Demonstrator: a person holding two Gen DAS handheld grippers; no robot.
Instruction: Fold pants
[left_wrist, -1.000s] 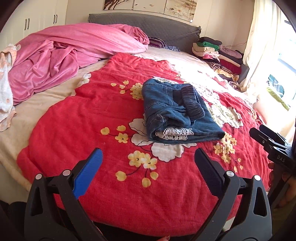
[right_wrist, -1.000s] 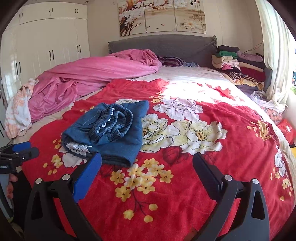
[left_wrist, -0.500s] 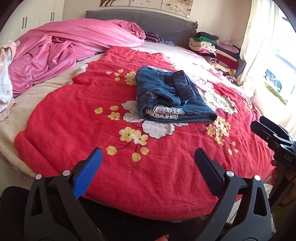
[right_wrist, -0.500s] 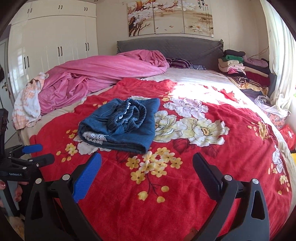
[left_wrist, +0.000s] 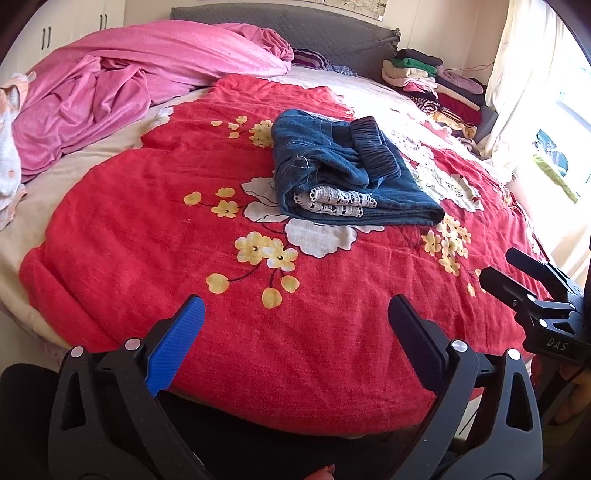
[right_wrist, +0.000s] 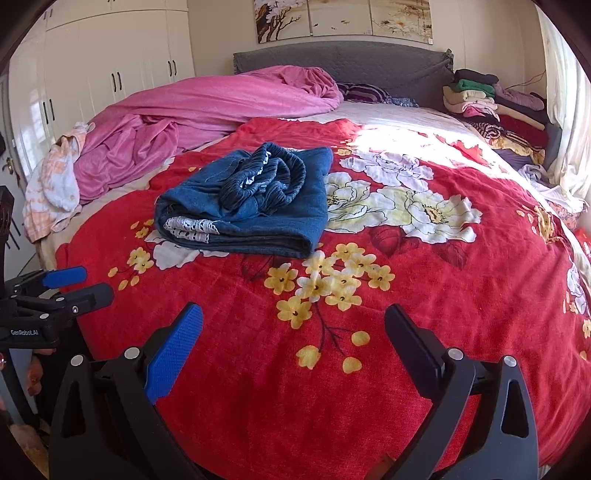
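Observation:
Blue denim pants (left_wrist: 343, 173) lie folded in a compact stack on the red flowered blanket (left_wrist: 147, 221), white lace hem showing at the near side and the elastic waistband on top. They also show in the right wrist view (right_wrist: 251, 206). My left gripper (left_wrist: 295, 321) is open and empty, held back near the bed's near edge. My right gripper (right_wrist: 293, 328) is open and empty, also off the pants. Each gripper shows in the other's view: the right one (left_wrist: 517, 273) and the left one (right_wrist: 79, 282).
A crumpled pink quilt (left_wrist: 122, 85) lies at the back left of the bed. A pile of folded clothes (right_wrist: 491, 99) sits at the back right by the grey headboard (right_wrist: 343, 59). White wardrobes (right_wrist: 110, 74) stand to the left, a curtain to the right.
Both grippers have drawn back from the folded pants toward the bed's near edge. The pants have not moved. Both grippers stay open.

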